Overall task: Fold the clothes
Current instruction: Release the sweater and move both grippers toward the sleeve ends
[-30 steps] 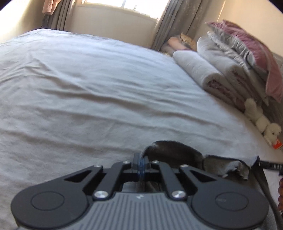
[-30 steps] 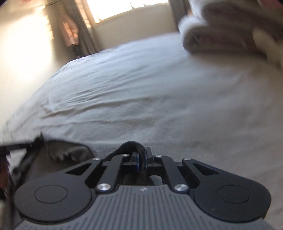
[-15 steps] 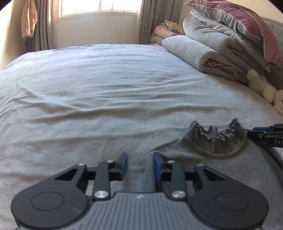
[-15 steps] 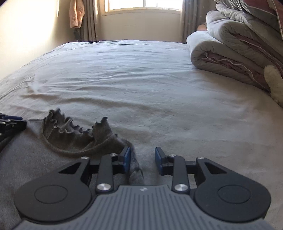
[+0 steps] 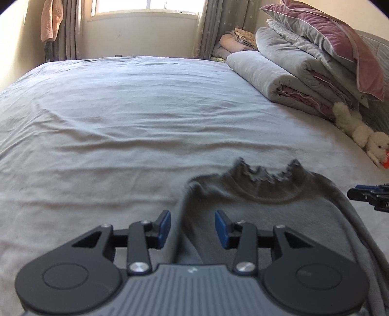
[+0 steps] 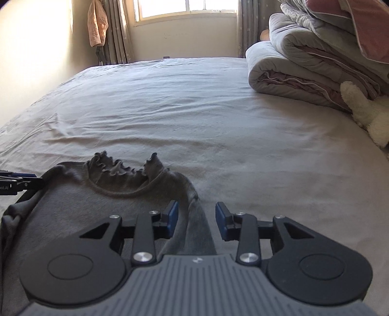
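Note:
A grey top [image 5: 279, 214] with a frilled collar [image 5: 265, 173] lies flat on the bed, collar away from me. My left gripper [image 5: 192, 227] is open over the top's left shoulder edge, the cloth lying between its blue pads. My right gripper [image 6: 197, 218] is open over the right shoulder edge of the same top [image 6: 85, 209]. Each gripper's tip shows at the edge of the other's view: the right gripper [image 5: 369, 195], the left gripper [image 6: 17, 184].
The bed sheet [image 5: 136, 116] stretches ahead to a window wall. Rolled duvets [image 5: 274, 75] and a pink pillow [image 5: 340, 43] are stacked at the right, with a white plush toy [image 5: 359, 132] beside them. A pink garment [image 6: 97, 23] hangs by the curtain.
Both grippers were shut on the top's shoulders and carried it; they laid it on the bed, opened, and have drawn back slightly with jaws wider.

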`<action>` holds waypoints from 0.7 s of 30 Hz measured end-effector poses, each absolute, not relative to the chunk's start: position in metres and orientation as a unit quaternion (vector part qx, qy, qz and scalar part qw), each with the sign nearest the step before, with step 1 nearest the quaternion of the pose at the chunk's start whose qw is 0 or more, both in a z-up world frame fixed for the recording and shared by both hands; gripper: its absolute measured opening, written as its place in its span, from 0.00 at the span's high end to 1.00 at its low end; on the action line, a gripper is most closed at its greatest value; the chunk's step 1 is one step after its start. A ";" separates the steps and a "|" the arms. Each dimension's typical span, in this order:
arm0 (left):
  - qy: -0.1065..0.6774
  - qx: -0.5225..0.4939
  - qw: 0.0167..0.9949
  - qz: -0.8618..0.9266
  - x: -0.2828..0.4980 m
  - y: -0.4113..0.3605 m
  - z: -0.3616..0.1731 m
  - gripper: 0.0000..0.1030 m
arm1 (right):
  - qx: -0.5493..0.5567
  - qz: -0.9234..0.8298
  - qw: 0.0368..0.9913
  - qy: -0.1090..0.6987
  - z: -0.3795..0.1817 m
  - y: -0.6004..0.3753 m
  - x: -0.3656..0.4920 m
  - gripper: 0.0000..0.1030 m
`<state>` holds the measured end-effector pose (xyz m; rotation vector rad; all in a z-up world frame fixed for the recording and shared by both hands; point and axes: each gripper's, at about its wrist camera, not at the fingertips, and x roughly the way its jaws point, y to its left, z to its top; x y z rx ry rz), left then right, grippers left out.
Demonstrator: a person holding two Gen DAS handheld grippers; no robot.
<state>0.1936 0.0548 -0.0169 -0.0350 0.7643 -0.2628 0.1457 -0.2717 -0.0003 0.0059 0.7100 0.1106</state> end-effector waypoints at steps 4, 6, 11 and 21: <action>0.385 -0.014 0.914 -0.126 0.167 0.055 -0.014 0.59 | 0.004 0.050 0.933 0.357 0.008 -0.271 0.120 0.61; 0.391 -0.014 0.912 -0.124 0.153 0.057 -0.013 0.59 | 0.001 0.046 0.930 0.364 0.008 -0.270 0.105 0.61; 0.405 -0.021 0.907 -0.116 0.118 0.067 -0.016 0.58 | -0.008 0.039 0.923 0.382 0.006 -0.265 0.070 0.59; 0.448 -0.071 0.886 -0.093 0.045 0.087 -0.026 0.58 | 0.014 0.013 0.906 0.422 -0.004 -0.264 -0.004 0.53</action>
